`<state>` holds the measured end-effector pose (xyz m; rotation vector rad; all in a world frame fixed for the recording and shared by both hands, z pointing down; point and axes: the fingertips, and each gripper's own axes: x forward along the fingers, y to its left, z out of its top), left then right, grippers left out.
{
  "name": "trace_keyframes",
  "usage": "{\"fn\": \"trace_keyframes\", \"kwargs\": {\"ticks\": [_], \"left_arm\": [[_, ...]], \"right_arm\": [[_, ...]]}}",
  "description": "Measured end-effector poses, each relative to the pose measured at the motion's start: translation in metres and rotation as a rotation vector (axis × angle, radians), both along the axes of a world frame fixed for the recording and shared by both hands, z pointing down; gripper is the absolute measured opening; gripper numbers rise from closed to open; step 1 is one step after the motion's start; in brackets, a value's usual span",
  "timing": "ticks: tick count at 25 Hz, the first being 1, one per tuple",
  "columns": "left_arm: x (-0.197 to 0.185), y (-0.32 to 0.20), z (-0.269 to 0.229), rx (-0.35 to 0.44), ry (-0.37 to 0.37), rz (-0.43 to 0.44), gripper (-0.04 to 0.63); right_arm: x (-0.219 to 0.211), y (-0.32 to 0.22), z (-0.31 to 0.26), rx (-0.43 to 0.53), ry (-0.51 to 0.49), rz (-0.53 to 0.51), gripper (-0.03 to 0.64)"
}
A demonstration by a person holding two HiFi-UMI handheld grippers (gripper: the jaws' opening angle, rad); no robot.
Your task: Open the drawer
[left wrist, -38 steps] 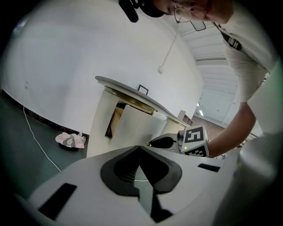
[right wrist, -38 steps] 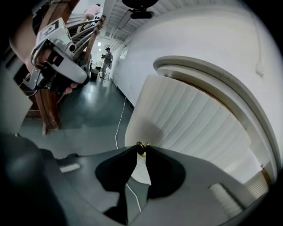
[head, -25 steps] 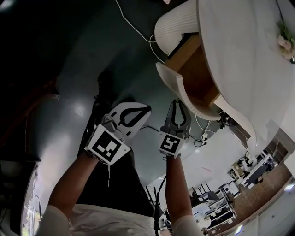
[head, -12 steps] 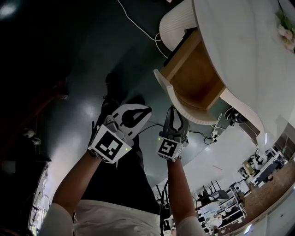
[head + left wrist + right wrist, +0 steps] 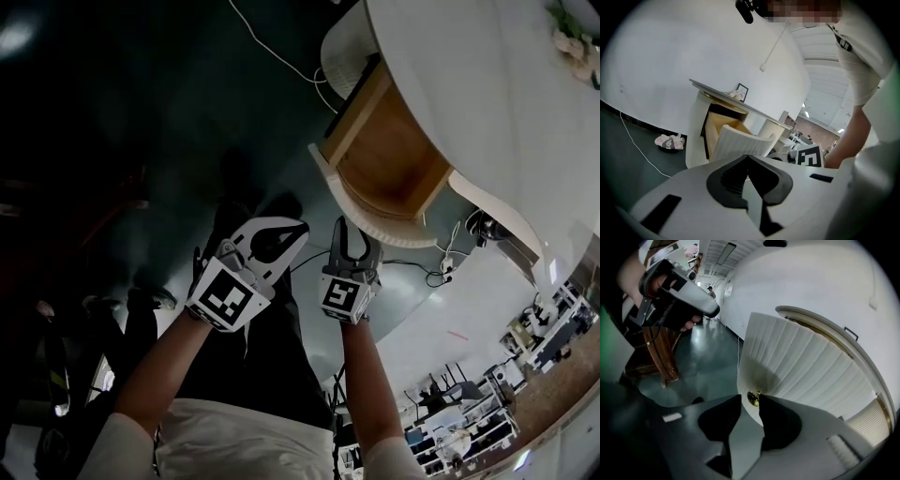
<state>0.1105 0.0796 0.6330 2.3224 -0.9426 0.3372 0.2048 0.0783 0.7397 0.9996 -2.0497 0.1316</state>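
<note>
one round brass knob (image 5: 753, 398) on the ribbed drawer (image 5: 801, 366) sits between just-opened jaws of the right gripper (image 5: 750, 397).

Head view dim on my end: floor (image 5: 112, 141) near black toward left edge, faint sheen mid-frame. White desk top (image 5: 469, 94) brightest, close to washed out. Fisheye bends lines at edges.

Left gripper view bright and even. White wall (image 5: 670, 56) flat-lit, ceiling strip lights (image 5: 806, 114) glowing at right, near foreground soft. I see black vignette in corners of both gripper views.

Right gripper view: glossy floor throws reflections, grey shadow on drawer front (image 5: 801, 366) just above brass knob (image 5: 753, 398).
</note>
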Motion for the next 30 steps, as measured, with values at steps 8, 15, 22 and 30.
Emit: {"fn": "trace_keyframes", "kwargs": {"ticks": [8,15,22,30], "left_arm": [[-0.005,-0.007,-0.043,0.017,-0.044,0.026,0.008],[-0.003,-0.01,-0.109,0.026,-0.069,0.025,0.008],[0.013,0.002,-0.164,-0.059,0.004,-0.023,0.008],[0.026,0.012,-0.228,-0.054,-0.035,-0.024,0.008]], "right_arm": [[-0.009,0.013,-0.049,-0.082,-0.132,0.088,0.179],[0.005,0.006,-0.141,-0.121,-0.352,0.262,0.176],[0.032,-0.004,-0.233,-0.096,-0.47,0.345,0.139],[0.064,-0.011,-0.324,-0.028,-0.529,0.366,0.103]]}}
